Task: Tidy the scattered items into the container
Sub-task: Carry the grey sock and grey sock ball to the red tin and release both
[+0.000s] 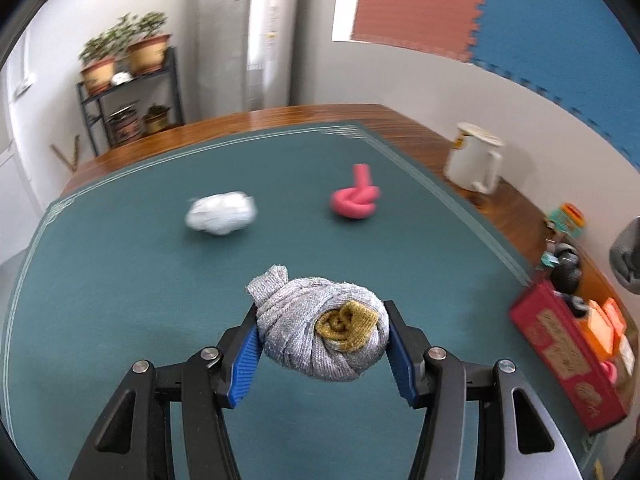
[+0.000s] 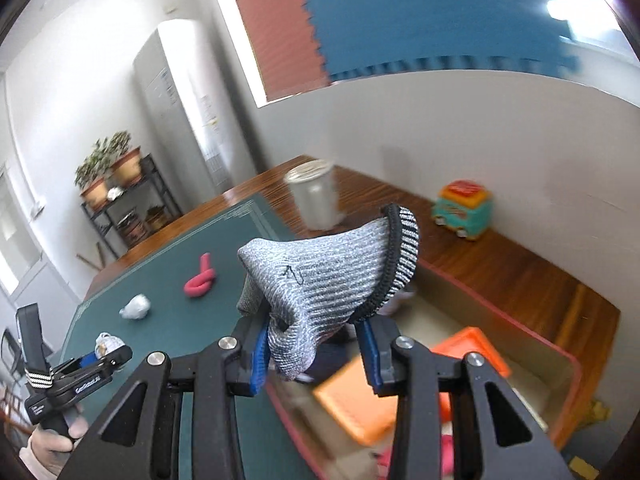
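Observation:
My left gripper (image 1: pixel 322 346) is shut on a rolled grey sock ball with a mustard centre (image 1: pixel 324 330), held above the green mat (image 1: pixel 120 300). My right gripper (image 2: pixel 316 350) is shut on a grey knitted sock with a black-and-white striped cuff (image 2: pixel 332 276), held over the near edge of the red-walled box (image 2: pixel 560 356). A knotted pink sock (image 1: pixel 356 200) and a white sock ball (image 1: pixel 220 214) lie on the mat farther off. In the right wrist view the left gripper (image 2: pixel 94 360) with its sock ball sits low at the left, a hand beneath it.
The red box (image 1: pixel 560 360) at the mat's right edge holds orange items (image 2: pixel 360 396) and other pieces. A white mug (image 1: pixel 474 162) and a teal-and-orange toy (image 2: pixel 462 210) stand on the wooden table (image 2: pixel 520 280) by the wall. A plant shelf (image 1: pixel 128 92) stands beyond the table.

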### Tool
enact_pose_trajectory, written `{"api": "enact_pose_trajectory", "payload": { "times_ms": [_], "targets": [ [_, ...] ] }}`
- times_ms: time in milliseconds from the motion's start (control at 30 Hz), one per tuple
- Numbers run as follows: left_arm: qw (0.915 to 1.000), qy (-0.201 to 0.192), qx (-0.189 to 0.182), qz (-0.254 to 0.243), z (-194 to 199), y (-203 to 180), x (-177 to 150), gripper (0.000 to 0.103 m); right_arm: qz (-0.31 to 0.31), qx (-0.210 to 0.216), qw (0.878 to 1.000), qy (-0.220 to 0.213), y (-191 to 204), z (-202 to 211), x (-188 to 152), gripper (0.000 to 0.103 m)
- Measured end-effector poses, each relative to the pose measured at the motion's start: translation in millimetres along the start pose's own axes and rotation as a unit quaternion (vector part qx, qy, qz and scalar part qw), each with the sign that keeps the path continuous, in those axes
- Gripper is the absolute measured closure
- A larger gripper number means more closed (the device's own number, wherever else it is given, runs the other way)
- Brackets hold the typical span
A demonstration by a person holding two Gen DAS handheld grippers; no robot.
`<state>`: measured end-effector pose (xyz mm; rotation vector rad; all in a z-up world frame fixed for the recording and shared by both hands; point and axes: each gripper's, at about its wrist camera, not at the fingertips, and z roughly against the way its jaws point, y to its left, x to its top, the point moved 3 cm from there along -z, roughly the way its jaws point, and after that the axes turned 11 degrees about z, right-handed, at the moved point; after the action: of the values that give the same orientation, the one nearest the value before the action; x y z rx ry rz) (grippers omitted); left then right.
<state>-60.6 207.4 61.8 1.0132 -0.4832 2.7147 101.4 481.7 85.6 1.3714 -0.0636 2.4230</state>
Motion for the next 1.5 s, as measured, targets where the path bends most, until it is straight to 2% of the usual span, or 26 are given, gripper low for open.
{"api": "enact_pose_trajectory", "payload": {
  "times_ms": [267,500,667,900,1000,1133,1367,1500],
  "targets": [
    [0.996,0.025,-0.072,-0.048,17.7,-82.4,-21.2,0.045,-0.021,-0.001,1.0,-0.021,-36.3,26.2,-13.0,0.062],
    [0.9841,0.03,-0.132,-0.115,37.9,-167.0,-47.3,0.045,-0.042,-0.003,0.998,-0.039,-67.8,45.8,-21.0,0.062],
    [0.9745,0.043,-0.155,-0.156,37.2,-219.4,-67.3,0.045,-0.057,-0.004,0.997,-0.043,-88.7,52.4,-27.5,0.062],
    [0.9605,0.08,-0.165,-0.21,27.6,-265.5,-100.6,0.044,-0.067,-0.002,0.997,-0.048,-103.2,56.9,-28.6,0.062],
    [0.9576,0.094,-0.161,-0.22,23.6,-271.7,-107.9,0.042,-0.065,0.002,0.997,-0.047,-103.6,56.0,-26.8,0.062],
    [0.96,0.093,-0.166,-0.206,25.9,-265.2,-102.2,0.042,-0.059,0.014,0.997,-0.044,-97.1,49.7,-22.5,0.061],
    [0.9699,0.082,-0.161,-0.164,25.4,-235.1,-82.3,0.04,-0.057,0.036,0.998,-0.018,-83.7,24.5,-12.6,0.06],
    [0.9753,0.08,-0.151,-0.14,23.1,-215.5,-71.0,0.04,-0.05,0.033,0.998,-0.002,-73.6,10.8,-7.7,0.054]
  ]
}}
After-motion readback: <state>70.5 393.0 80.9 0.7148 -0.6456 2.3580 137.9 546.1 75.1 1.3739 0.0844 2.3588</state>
